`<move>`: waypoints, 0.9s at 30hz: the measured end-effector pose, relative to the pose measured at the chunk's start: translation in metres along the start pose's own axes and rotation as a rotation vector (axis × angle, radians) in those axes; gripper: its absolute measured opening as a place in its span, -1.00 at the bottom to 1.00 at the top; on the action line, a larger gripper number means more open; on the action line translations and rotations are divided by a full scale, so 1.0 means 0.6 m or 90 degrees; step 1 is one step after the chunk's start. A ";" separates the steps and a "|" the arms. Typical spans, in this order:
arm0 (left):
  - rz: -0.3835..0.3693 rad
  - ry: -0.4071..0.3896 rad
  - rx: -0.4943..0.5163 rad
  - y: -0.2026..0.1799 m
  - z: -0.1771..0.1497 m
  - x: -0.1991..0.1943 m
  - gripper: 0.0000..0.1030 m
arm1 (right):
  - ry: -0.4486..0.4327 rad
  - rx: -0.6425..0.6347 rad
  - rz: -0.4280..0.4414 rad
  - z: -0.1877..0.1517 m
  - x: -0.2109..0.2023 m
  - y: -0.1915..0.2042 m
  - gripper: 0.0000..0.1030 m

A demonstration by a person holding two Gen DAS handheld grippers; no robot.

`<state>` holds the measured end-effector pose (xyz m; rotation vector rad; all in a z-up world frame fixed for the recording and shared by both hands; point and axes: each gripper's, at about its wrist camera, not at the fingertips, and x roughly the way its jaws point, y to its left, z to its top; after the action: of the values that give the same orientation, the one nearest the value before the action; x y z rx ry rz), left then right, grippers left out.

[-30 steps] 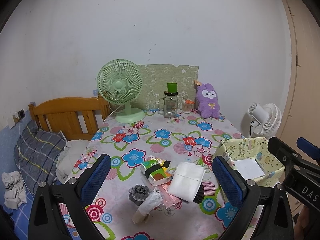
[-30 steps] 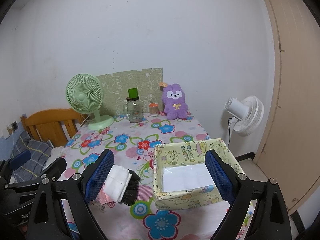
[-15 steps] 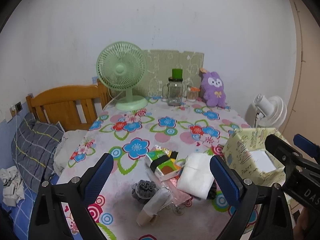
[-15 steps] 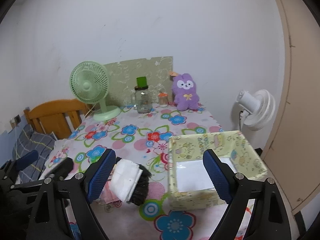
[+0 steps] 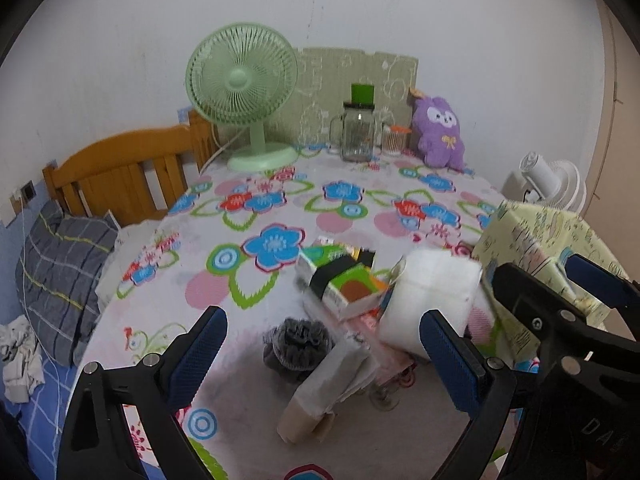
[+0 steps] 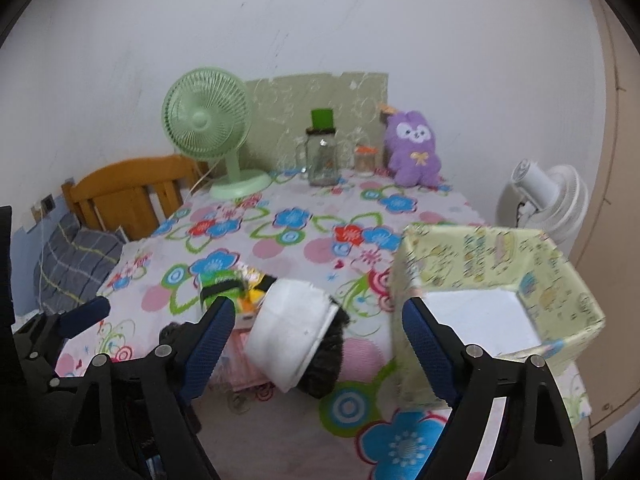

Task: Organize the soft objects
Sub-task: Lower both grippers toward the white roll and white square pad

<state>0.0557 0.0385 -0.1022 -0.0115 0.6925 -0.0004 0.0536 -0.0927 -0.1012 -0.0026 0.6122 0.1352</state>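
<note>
White folded cloth (image 6: pixel 294 330) soft, rectangular | grey scrunchie (image 5: pixel 298 342) ruffled | left gripper (image 5: pixel 324 354) wide, empty | right gripper (image 6: pixel 318 340) wide, closing slightly, empty

Soft indoor light, motion blur, fisheye vignette

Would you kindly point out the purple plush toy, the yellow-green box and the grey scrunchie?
purple plush toy (image 6: pixel 414 148), right wrist view, belly.
yellow-green box (image 6: pixel 472 250), right wrist view, far inner wall.
grey scrunchie (image 5: pixel 298 344), left wrist view, middle.
</note>
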 end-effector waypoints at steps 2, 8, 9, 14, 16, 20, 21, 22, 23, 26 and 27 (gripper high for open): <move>-0.001 0.006 -0.003 0.004 -0.006 0.008 0.89 | 0.011 0.000 0.004 -0.006 0.010 0.006 0.69; -0.006 0.045 -0.015 0.012 -0.026 0.041 0.73 | 0.046 -0.010 0.008 -0.024 0.048 0.018 0.69; -0.007 0.052 -0.015 0.012 -0.029 0.047 0.72 | 0.054 -0.010 0.010 -0.027 0.055 0.019 0.69; -0.008 0.069 -0.007 0.006 -0.041 0.062 0.46 | 0.076 -0.010 0.017 -0.035 0.079 0.022 0.69; -0.009 0.074 -0.006 0.004 -0.044 0.068 0.36 | 0.083 -0.008 0.018 -0.036 0.086 0.022 0.69; 0.006 0.059 -0.010 0.008 -0.037 0.070 -0.10 | 0.096 -0.004 0.019 -0.037 0.103 0.019 0.69; 0.006 0.057 -0.013 0.013 -0.034 0.073 -0.14 | 0.097 -0.005 0.018 -0.037 0.106 0.020 0.69; 0.007 0.057 -0.014 0.015 -0.031 0.075 -0.19 | 0.097 -0.005 0.019 -0.036 0.109 0.021 0.68; 0.008 0.055 -0.014 0.016 -0.028 0.078 -0.22 | 0.097 -0.003 0.020 -0.034 0.111 0.021 0.67; 0.009 0.049 -0.016 0.018 -0.019 0.083 -0.31 | 0.096 0.004 0.022 -0.029 0.120 0.020 0.66; 0.009 0.045 -0.015 0.017 -0.016 0.085 -0.33 | 0.096 0.006 0.022 -0.026 0.122 0.020 0.65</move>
<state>0.0889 0.0484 -0.1423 -0.0291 0.7636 0.0210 0.1026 -0.0722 -0.1557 0.0074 0.7636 0.1665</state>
